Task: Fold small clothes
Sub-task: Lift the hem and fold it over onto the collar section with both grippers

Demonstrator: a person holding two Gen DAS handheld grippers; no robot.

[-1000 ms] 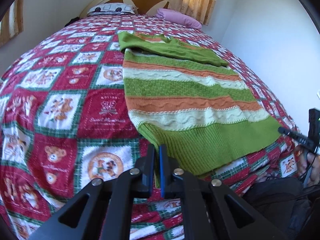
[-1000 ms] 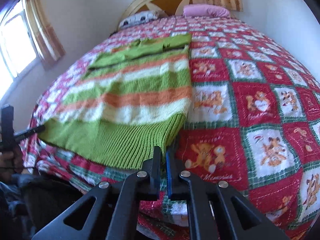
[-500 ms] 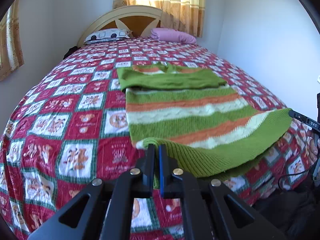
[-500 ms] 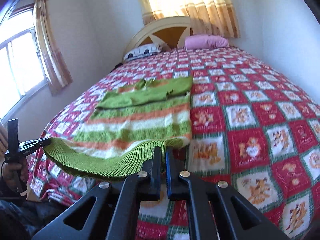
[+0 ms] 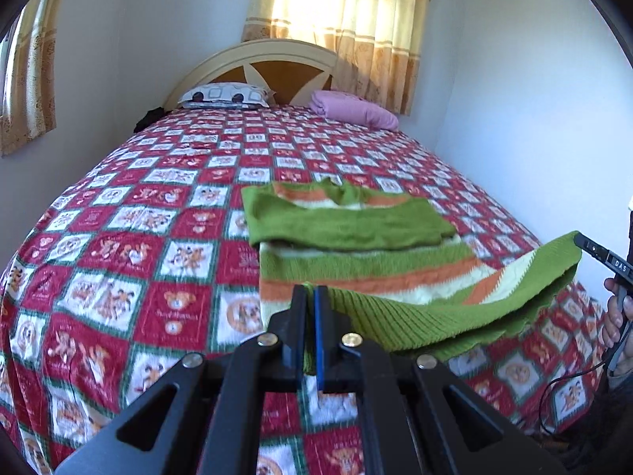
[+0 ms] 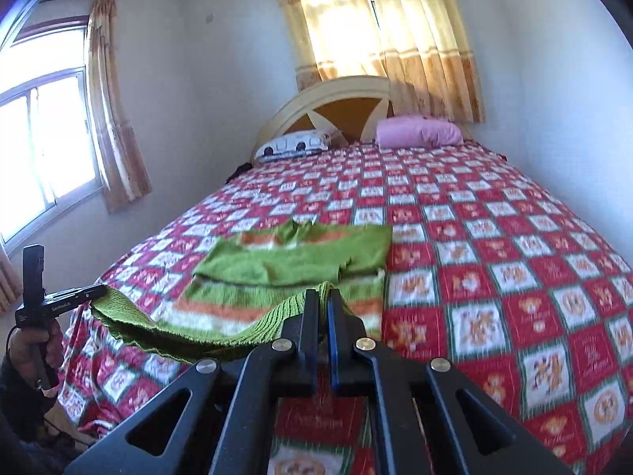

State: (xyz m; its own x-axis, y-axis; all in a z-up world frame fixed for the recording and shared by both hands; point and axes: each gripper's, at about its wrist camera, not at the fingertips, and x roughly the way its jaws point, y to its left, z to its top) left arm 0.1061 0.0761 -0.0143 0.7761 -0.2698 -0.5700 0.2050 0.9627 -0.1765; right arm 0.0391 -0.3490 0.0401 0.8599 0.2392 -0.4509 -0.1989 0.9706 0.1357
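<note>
A green, orange and cream striped knit sweater [image 5: 356, 253] lies on the bed, sleeves folded across its chest. My left gripper [image 5: 310, 297] is shut on one corner of its ribbed green hem. My right gripper [image 6: 322, 301] is shut on the other corner; it also shows at the right of the left wrist view [image 5: 581, 243]. The hem [image 5: 455, 316] hangs lifted between the two grippers, above the sweater's lower body. In the right wrist view the sweater [image 6: 292, 261] lies ahead and the left gripper [image 6: 99, 291] holds the hem at the far left.
The bed has a red, green and white bear-print quilt [image 5: 138, 245]. A patterned pillow [image 5: 225, 95] and a pink pillow [image 5: 352, 109] lie by the headboard [image 5: 277, 63]. A wall runs along the bed's right side [image 5: 534, 118]. Curtained windows stand behind and at the left [image 6: 47, 146].
Both grippers have risen and moved toward the headboard, lifting the sweater's hem off the bed edge and carrying it up over the lower body.
</note>
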